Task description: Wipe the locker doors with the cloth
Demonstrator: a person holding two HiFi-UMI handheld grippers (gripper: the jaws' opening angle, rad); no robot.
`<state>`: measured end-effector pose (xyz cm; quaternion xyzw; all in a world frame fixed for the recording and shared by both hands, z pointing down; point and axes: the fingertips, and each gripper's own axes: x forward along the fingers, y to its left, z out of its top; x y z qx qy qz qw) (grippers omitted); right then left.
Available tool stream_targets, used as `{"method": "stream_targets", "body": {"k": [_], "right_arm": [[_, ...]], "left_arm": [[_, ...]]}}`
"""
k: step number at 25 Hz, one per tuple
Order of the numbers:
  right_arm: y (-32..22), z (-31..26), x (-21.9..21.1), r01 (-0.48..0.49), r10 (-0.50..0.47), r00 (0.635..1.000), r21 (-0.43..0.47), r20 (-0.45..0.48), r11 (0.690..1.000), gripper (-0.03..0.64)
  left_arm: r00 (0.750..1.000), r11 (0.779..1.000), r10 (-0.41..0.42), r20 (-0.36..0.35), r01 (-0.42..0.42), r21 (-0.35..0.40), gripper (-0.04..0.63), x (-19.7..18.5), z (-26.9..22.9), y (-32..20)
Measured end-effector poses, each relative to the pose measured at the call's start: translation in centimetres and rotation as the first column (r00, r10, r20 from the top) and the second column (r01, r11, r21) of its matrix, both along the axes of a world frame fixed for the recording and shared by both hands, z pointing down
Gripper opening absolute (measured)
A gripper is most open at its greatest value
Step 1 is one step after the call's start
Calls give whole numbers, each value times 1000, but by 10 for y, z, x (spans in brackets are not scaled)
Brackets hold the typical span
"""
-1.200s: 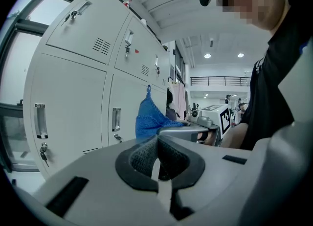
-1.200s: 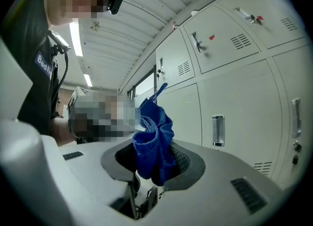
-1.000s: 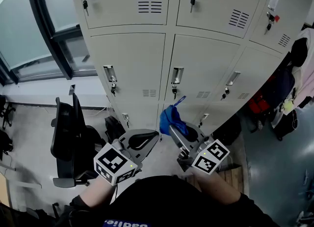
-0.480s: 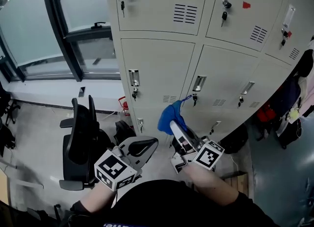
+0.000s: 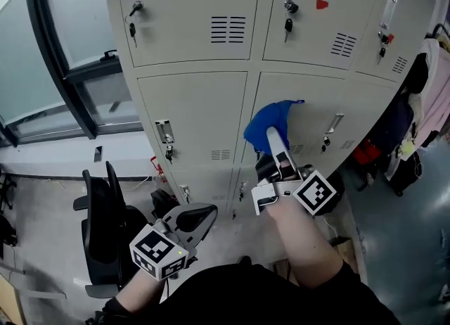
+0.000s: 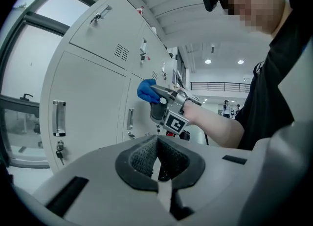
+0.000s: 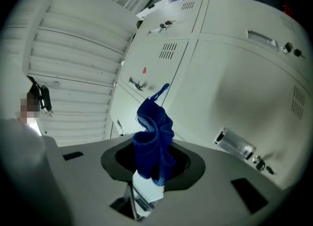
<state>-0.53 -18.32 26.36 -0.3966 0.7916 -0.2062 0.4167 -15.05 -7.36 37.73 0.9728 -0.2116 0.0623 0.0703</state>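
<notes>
Room: pale grey floor [image 5: 42,190], dark-framed window [image 5: 74,14] left of a bank of lockers [image 5: 190,102].

1. Left gripper [image 5: 202,212], grey moulded plastic, held low, nearest the body and well short of the lockers. Its ribbed black pads [image 6: 142,159] are pressed together with nothing between them.
2. Office chair [image 5: 105,211], black, stood on the floor at the foot of the lockers, left.
3. Right gripper [image 5: 273,139], raised toward a middle-row locker door. Its jaws are clamped on the cloth [image 5: 271,118], a blue woven rag, bunched in soft folds with a frayed corner upward. It is held close before that door; contact cannot be made out.
4. Locker doors: smooth beige sheet metal, rectangular, each with louvred vent slots [image 5: 228,29], a chrome handle [image 5: 164,131] and a hanging key [image 5: 132,29].
</notes>
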Motion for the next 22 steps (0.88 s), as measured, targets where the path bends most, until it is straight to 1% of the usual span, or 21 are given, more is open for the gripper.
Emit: {"method": "stream_targets", "body": {"k": [4, 8, 11, 14, 18, 22], "right_arm": [[-28, -28, 27, -27, 25, 998, 47, 52, 999, 103], [-47, -39, 41, -5, -1, 996, 72, 91, 997, 103], [-56, -39, 47, 18, -25, 996, 86, 85, 996, 103], [-62, -36, 47, 21, -27, 997, 91, 70, 996, 103], [-65, -36, 41, -4, 0, 999, 90, 47, 996, 103], [-71, -40, 41, -66, 58, 994, 84, 92, 994, 103]], "left_arm": [[999, 999, 35, 26, -35, 4, 8, 37, -4, -13], [999, 1000, 15, 46, -15, 0, 8, 59, -6, -31], [999, 1000, 0, 47, 0, -9, 8, 71, -3, -41], [999, 1000, 14, 47, -13, -18, 8, 81, 2, -44], [997, 998, 58, 56, -57, -23, 8, 79, 3, -44], [993, 996, 87, 77, -88, 1, 8, 61, -8, -51]]}}
